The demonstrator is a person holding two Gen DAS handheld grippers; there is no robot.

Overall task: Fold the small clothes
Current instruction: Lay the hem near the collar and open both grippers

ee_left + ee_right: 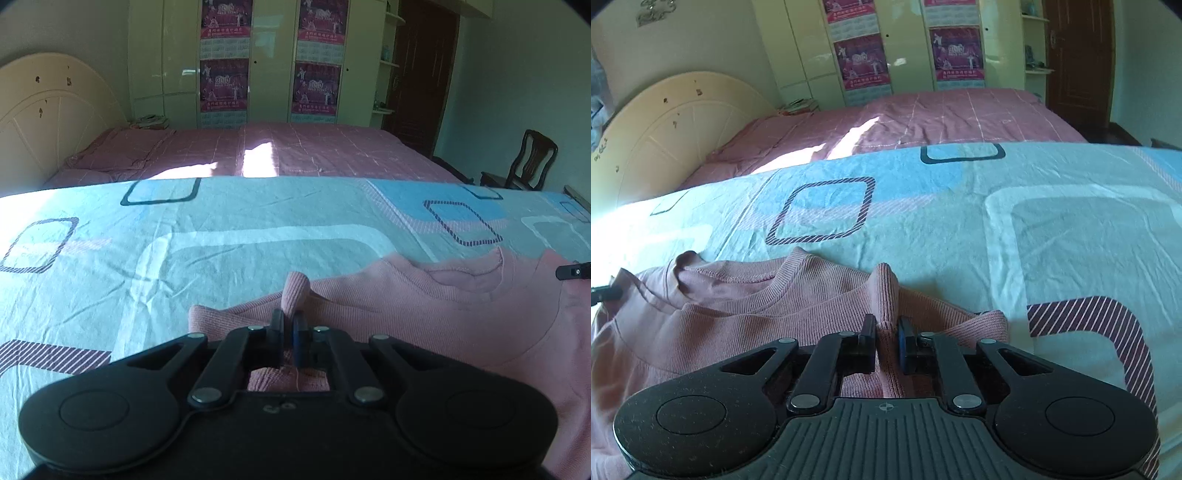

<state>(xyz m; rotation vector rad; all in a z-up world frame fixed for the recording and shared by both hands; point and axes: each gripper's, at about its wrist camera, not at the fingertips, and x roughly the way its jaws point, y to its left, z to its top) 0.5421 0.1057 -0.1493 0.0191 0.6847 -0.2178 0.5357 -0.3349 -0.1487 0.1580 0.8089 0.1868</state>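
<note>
A small pink ribbed top (443,317) lies flat on the pale blue patterned sheet (184,258), neckline toward the far side. My left gripper (289,321) is shut on a pinched fold of its left shoulder edge, which stands up between the pads. In the right wrist view the same pink top (720,325) spreads to the left, and my right gripper (887,326) is shut on a raised fold at its right shoulder. The tip of the right gripper's finger (572,272) shows at the left view's right edge.
Beyond the blue sheet's far edge stands a bed with a pink checked cover (295,151) and a cream headboard (48,114). Wardrobes with posters (225,62) line the back wall. A dark wooden chair (528,162) stands at the right near a brown door (1078,55).
</note>
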